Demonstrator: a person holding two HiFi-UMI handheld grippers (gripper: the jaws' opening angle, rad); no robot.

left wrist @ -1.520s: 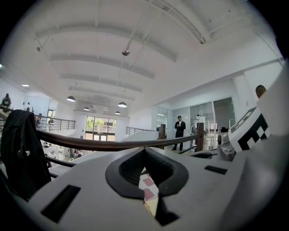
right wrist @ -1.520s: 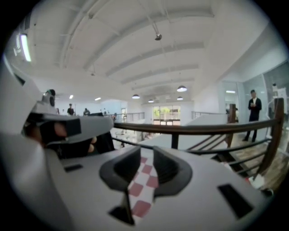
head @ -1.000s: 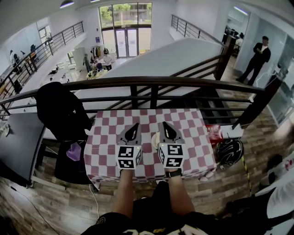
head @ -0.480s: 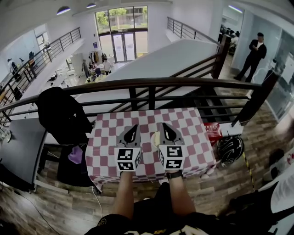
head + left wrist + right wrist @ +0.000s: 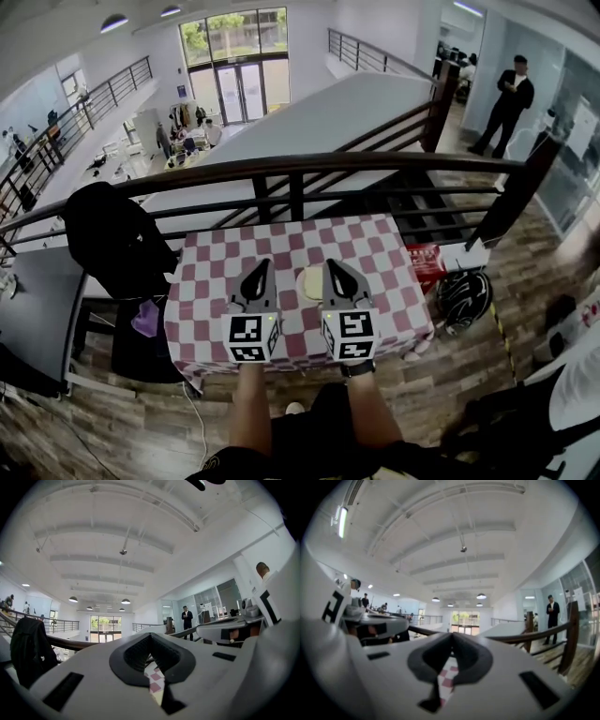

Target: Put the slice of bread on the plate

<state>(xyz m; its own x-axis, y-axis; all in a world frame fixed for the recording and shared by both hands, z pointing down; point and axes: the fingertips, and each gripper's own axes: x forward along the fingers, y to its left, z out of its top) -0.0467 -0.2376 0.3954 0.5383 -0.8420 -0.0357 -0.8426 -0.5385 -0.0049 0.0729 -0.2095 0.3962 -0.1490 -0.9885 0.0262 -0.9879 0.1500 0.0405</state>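
Head view looks steeply down on my two bare forearms, left forearm and right forearm. They reach straight ahead side by side from the bottom edge, over the near half of the surface with its red-and-white checked cloth.

Each arm carries its tool level, nose towards the railing beyond the far edge. The left hand-held gripper and the right hand-held gripper run parallel, close beside each other but apart, their marker cubes nearest to me.

Left gripper view shows that tool's jaws drawn together at the tips with nothing between them, only checked cloth seen through the slit lower down. Right gripper view shows the same: tips closed together and empty.

Between the two noses, nearer the right one, a pale round shape lies on the cloth, probably the plate. It is too small here to tell whether the slice of bread is on it. Neither tool touches it.
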